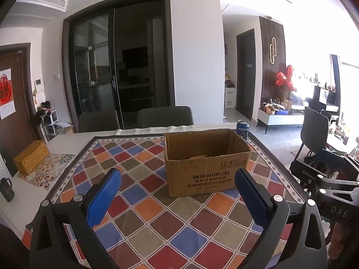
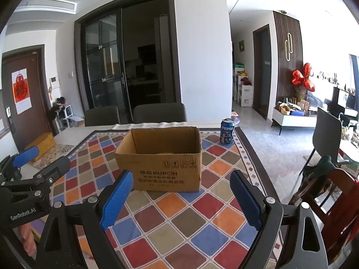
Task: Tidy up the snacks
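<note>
An open brown cardboard box (image 1: 206,161) (image 2: 160,159) stands on the chequered tablecloth (image 1: 143,201) (image 2: 179,219); something tan lies on its floor, too little of it showing to name. A blue Pepsi can (image 1: 242,130) (image 2: 227,131) stands upright behind the box's right corner. My left gripper (image 1: 178,179) hovers over the cloth in front of the box, jaws wide open and empty. My right gripper (image 2: 179,180) is likewise open and empty, just short of the box's front wall. Each gripper also shows at the edge of the other's view.
A yellow woven box (image 1: 31,157) and a dark mug (image 1: 6,189) sit on the table's left side. Two grey chairs (image 2: 134,114) stand behind the far edge. A wooden chair (image 2: 332,197) is close on the right. A hand (image 2: 28,239) shows at lower left.
</note>
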Action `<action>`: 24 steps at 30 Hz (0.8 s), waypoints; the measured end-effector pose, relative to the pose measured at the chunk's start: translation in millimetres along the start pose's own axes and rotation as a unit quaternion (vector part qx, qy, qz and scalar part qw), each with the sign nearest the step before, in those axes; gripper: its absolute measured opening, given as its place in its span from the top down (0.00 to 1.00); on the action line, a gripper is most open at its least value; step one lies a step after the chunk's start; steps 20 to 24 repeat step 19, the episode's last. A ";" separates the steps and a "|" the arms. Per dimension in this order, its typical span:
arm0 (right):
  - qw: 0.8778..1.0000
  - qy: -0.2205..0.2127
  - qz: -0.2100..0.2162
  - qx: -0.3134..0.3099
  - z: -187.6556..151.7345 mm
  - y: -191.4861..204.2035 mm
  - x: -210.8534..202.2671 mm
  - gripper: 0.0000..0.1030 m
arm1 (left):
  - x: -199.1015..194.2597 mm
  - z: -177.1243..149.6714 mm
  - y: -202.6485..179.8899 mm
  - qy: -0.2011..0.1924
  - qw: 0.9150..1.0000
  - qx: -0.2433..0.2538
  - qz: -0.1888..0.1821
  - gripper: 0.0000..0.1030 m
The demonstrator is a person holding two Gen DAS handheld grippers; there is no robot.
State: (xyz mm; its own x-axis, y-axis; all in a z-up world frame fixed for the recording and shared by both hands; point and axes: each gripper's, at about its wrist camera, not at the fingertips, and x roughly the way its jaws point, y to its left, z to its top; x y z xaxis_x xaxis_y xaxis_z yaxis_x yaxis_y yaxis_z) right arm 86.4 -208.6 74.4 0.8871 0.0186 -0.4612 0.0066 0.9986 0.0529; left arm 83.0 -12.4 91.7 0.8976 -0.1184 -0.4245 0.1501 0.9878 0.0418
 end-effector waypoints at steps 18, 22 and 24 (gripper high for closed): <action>1.000 0.007 -0.001 -0.002 1.8 0.9 3.4 0.14 | 4.0 -5.9 2.6 0.000 1.000 -0.008 0.000 0.00; 1.000 0.008 -0.002 -0.003 1.5 1.1 3.7 0.14 | 3.9 -6.3 2.9 0.000 1.000 -0.008 0.000 0.00; 1.000 0.008 -0.002 -0.003 1.5 1.1 3.7 0.14 | 3.9 -6.3 2.9 0.000 1.000 -0.008 0.000 0.00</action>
